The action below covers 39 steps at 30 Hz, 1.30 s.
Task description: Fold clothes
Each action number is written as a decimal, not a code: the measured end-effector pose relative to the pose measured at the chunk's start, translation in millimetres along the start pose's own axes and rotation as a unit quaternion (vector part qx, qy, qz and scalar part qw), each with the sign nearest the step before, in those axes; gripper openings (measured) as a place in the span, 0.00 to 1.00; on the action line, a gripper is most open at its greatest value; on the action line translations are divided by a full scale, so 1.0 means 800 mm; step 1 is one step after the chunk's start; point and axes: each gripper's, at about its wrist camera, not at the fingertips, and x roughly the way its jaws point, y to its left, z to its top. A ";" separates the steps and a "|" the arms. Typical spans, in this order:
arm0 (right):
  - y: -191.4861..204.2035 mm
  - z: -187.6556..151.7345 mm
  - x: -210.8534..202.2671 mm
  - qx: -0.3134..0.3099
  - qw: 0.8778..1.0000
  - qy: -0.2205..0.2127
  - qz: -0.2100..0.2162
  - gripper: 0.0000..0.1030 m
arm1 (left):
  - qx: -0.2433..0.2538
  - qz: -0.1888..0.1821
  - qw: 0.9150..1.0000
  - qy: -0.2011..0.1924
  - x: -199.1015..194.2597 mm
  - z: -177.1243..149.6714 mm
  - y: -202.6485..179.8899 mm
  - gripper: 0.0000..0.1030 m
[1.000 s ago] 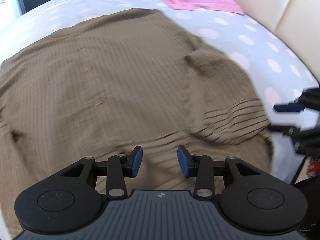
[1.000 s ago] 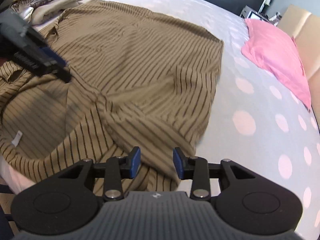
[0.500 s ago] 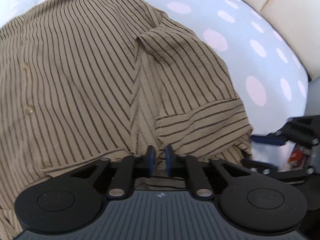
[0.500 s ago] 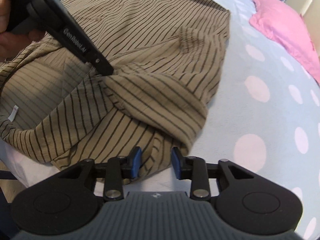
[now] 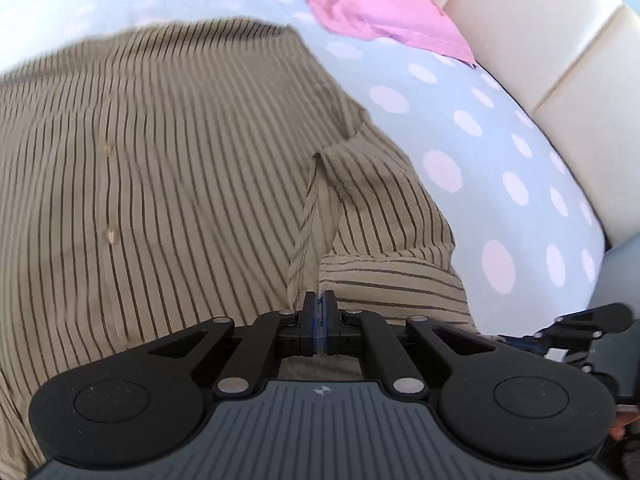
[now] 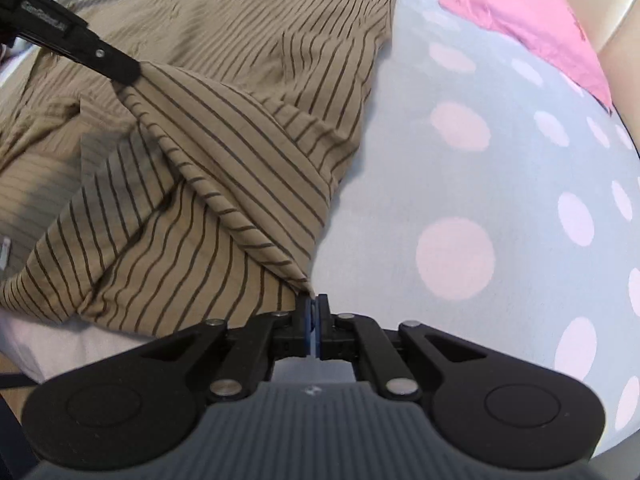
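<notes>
A brown striped shirt (image 5: 168,184) lies spread on a bed. The bed sheet (image 6: 460,208) is pale blue with big pink dots. A pink pillow (image 5: 372,4) sits at the far end, by a cream padded headboard (image 5: 560,68).

The left claw (image 5: 319,304) has just squeezed closed and pinches the shirt near the sleeve seam. The right claw (image 6: 313,305) has just squeezed closed too, and it grips the tip of the sleeve at the near edge of the bed. The cloth between the two claws is pulled into a tight fold. In the right view, the left claw's black finger comes in from the far left.
</notes>
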 end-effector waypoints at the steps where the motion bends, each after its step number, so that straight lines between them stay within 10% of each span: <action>1: 0.002 -0.001 0.001 -0.004 1.000 0.004 -0.001 0.02 | 0.000 0.003 1.000 0.004 0.003 -0.006 -0.001 0.00; 9: -0.016 0.004 -0.025 0.031 0.999 -0.024 -0.005 0.25 | 0.001 -0.005 0.999 0.045 0.029 -0.043 -0.011 0.00; 27: -0.027 0.003 -0.106 -0.029 0.988 -0.127 0.078 0.31 | -0.011 -0.015 0.999 0.039 0.032 -0.046 0.000 0.04; 39: 0.006 0.004 -0.024 -0.059 0.998 -0.019 0.031 0.21 | -0.008 -0.009 0.999 0.032 0.029 -0.039 -0.005 0.04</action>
